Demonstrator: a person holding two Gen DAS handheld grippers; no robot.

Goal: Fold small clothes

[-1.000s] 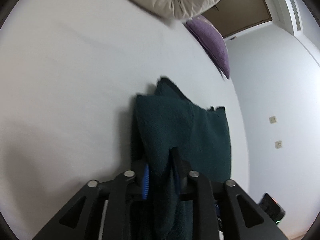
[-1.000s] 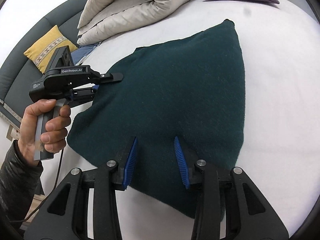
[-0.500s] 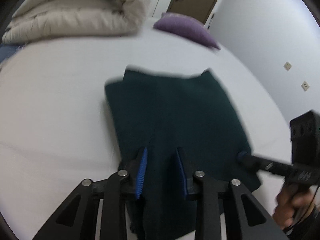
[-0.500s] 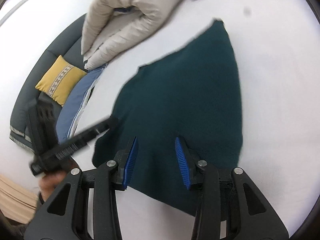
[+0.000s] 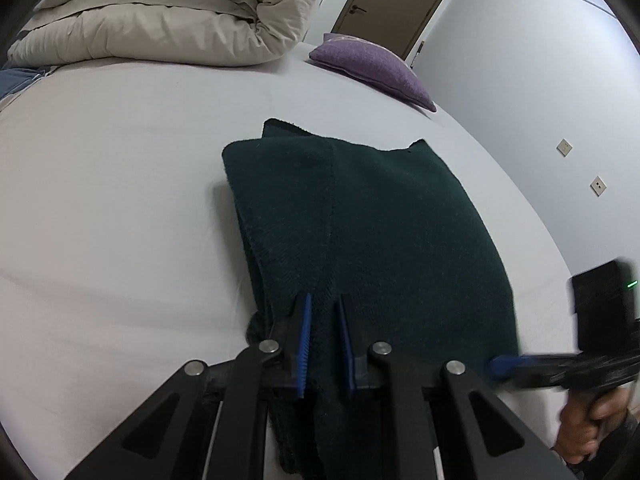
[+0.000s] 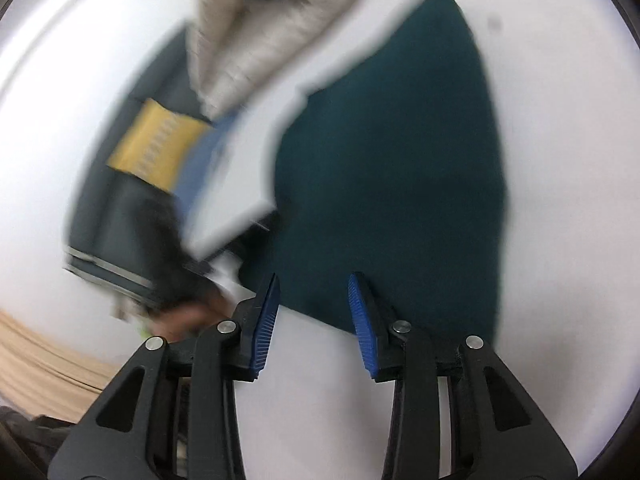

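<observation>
Two claws, one dark green cloth, and the near edge of that cloth is what matters now. From my left wrist, my left claw [image 5: 324, 320] has just been closing, and its blue pads [image 5: 305, 336] now stand narrow with a raised ridge of the cloth [image 5: 360, 216] between them; I judge they are pinching it at the near left corner, where the layers bunch up thick. The cloth lies on the white bed [image 5: 120, 200] straight ahead of me, its long axis running away from the claw toward the purple pillow [image 5: 372, 68] and the rolled beige duvet [image 5: 168, 20]. A folded flap covers its left part, with one seam line running away from me. My right claw [image 5: 520, 364] shows at the lower right, blurred, its tip just at the cloth's near right corner. From my right wrist the picture is smeared. My right claw [image 6: 314, 312] stands partly open with nothing between its pads; they have just eased in slightly. The cloth [image 6: 400, 160] spreads ahead and a little right, its near edge crossing just beyond the fingertips, the right pad [image 6: 362, 316] over the fabric and the left over bare sheet. My guess is that the right corner still needs taking before both near corners can be carried to the far end.
</observation>
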